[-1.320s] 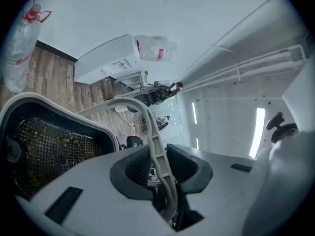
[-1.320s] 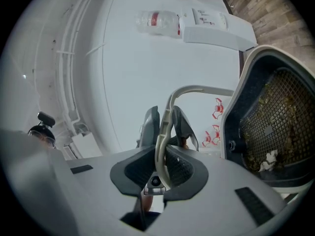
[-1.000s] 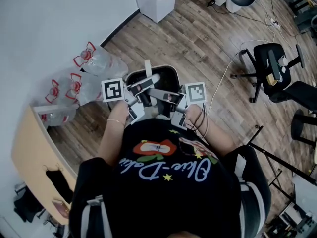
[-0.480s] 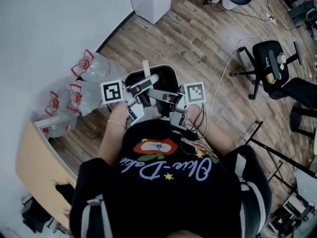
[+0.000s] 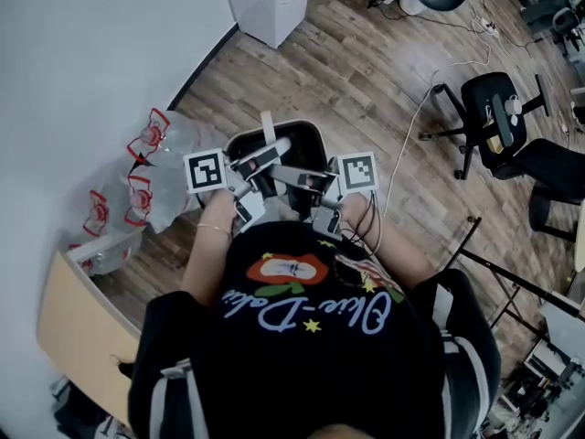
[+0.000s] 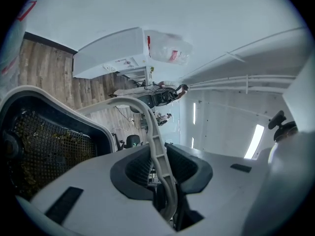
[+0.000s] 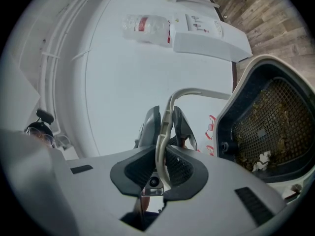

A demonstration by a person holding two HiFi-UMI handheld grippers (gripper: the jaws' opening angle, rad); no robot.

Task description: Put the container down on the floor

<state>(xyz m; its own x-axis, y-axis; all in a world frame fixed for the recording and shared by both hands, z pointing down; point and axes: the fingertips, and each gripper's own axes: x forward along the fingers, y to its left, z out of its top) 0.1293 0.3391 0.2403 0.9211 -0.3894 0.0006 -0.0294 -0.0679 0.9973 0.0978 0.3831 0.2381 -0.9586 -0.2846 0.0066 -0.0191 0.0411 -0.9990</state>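
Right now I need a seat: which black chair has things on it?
The chair beside the white cable: pale items lie on its seat; the others look bare.

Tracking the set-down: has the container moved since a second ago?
Yes, slightly: the container has swung right with the person. The near corner of the white dispenser, earlier right of the container's middle, now lines up with it.

Bare floor (image 5: 366, 71) lies open ahead and to the right. Water bottles (image 5: 146, 154) crowd the left, and an office chair (image 5: 494, 108) stands farther right.
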